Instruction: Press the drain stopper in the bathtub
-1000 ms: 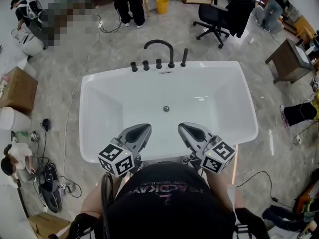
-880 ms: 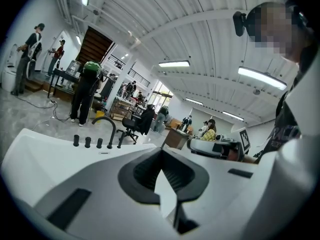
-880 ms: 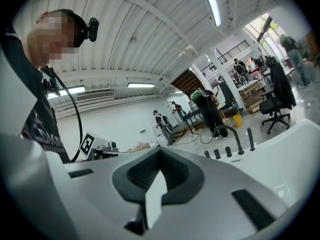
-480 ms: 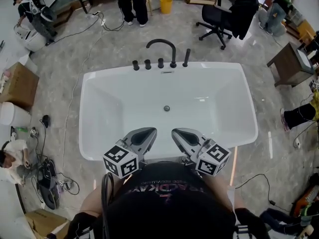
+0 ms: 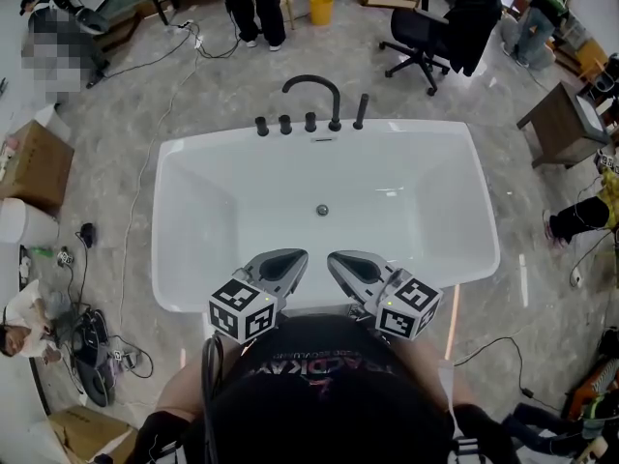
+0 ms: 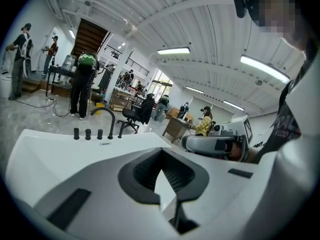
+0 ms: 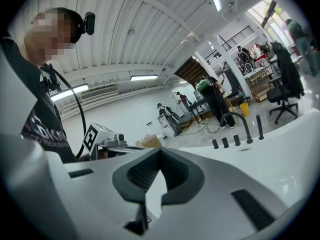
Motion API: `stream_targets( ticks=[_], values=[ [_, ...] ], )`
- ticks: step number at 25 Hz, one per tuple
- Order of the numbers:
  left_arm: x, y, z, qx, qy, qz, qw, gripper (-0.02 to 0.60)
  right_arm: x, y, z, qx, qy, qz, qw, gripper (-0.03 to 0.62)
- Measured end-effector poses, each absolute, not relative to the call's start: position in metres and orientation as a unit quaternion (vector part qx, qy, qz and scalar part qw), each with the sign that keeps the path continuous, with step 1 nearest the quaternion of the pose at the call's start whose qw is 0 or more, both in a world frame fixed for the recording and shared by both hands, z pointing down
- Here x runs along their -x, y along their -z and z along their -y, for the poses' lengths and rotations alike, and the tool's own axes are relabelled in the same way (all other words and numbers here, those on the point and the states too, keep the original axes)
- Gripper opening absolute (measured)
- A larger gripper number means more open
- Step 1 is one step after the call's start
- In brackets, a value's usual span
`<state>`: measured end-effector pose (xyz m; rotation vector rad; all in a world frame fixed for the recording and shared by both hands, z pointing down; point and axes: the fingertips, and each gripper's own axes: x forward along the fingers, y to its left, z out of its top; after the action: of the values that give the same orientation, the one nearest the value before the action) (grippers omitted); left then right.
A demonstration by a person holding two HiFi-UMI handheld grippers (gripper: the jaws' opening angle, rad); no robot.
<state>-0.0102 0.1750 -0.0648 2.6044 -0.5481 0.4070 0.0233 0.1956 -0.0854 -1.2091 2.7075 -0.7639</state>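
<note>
Nearest you, your left claw [image 5: 296, 257] and right claw [image 5: 335, 257] hover side by side over the near rim of the bathtub [image 5: 406, 130], tips aimed into the basin. Each has its jaws brought together on nothing. Both gripper views show the ribbed pads meeting at the tip, with only white tub visible through the small gap behind them.

Farther out, the drain stopper [image 5: 322, 210] sits in the middle of the tub floor, well apart from both claws. Beyond it, on the far rim, stand the black faucet [image 5: 311, 90] and its row of knobs [image 5: 284, 125].

The reach looks like the main hazard: you have to go forward and well down, and a claw or your forearm could catch the near rim on the way. The stopper is small and the floor around it glossy, so a tip arriving off-centre or slanted will likely skid off instead of pushing it down. With the two claws this close together, sending both risks knocking them against each other, so lead with one.
</note>
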Motion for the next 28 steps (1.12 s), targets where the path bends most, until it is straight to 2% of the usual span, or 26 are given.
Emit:
stream_targets(
  ticks=[28],
  values=[
    [0.0129, 0.0673, -0.1734, -0.942, -0.150, 0.198, 0.224, 0.008, -0.0169, 0.0860, -0.1949, 0.387, 0.255, -0.885, 0.036, 0.011]
  ],
)
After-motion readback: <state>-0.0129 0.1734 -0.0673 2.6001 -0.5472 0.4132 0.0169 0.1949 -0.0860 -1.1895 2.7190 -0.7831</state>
